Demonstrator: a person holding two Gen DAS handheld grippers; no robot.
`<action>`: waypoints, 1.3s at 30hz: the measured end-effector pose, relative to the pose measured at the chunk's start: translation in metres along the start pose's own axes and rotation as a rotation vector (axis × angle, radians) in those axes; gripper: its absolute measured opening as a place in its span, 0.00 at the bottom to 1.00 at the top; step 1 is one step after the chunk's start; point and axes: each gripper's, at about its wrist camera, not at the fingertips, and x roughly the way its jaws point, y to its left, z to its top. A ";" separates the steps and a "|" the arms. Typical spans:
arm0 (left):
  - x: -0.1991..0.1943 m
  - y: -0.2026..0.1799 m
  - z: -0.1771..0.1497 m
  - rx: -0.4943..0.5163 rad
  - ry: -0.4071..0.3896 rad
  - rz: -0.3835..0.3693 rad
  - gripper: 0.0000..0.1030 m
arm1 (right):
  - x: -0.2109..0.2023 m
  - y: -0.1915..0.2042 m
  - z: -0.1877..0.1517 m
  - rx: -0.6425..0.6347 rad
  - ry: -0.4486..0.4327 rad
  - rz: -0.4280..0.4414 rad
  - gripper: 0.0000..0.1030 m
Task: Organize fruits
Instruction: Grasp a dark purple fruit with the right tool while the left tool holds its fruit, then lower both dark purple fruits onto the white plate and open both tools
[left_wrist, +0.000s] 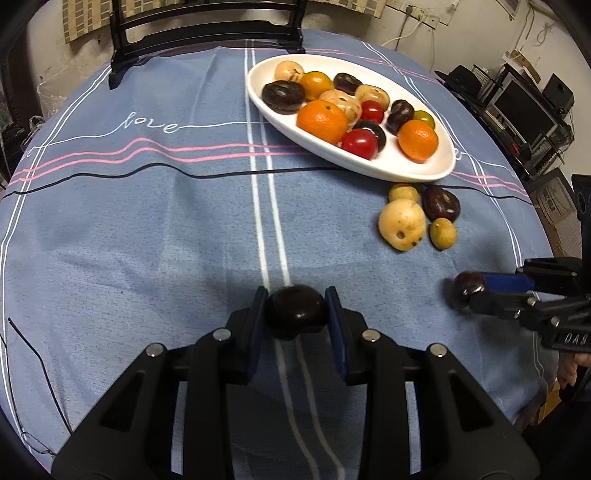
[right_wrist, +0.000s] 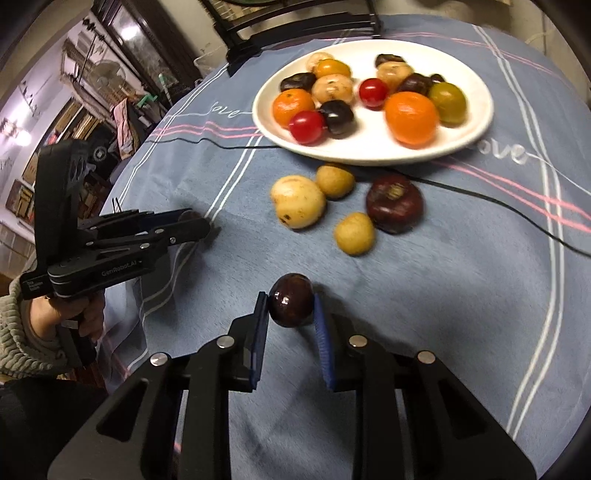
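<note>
Tablecloth (left_wrist: 147, 240): four loose fruits (left_wrist: 402, 224) beside plate (left_wrist: 417, 173).

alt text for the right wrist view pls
The right gripper grips a round dark purple fruit over a blue striped tablecloth. Beyond it four loose fruits lie before a white oval plate of mixed fruit; the left gripper is at left.

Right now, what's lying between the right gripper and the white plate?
Four loose fruits on the cloth: a pale round one, two small yellowish ones and a dark one, seen from the right wrist.
</note>
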 end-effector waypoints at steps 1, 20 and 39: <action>0.000 -0.002 -0.001 0.006 0.005 -0.005 0.31 | -0.003 -0.006 -0.003 0.018 -0.005 -0.002 0.24; 0.005 -0.038 0.141 0.101 -0.114 -0.024 0.31 | -0.055 -0.083 0.079 0.121 -0.226 -0.021 0.24; 0.110 -0.040 0.247 0.074 -0.075 0.006 0.45 | 0.027 -0.133 0.208 0.094 -0.204 -0.052 0.26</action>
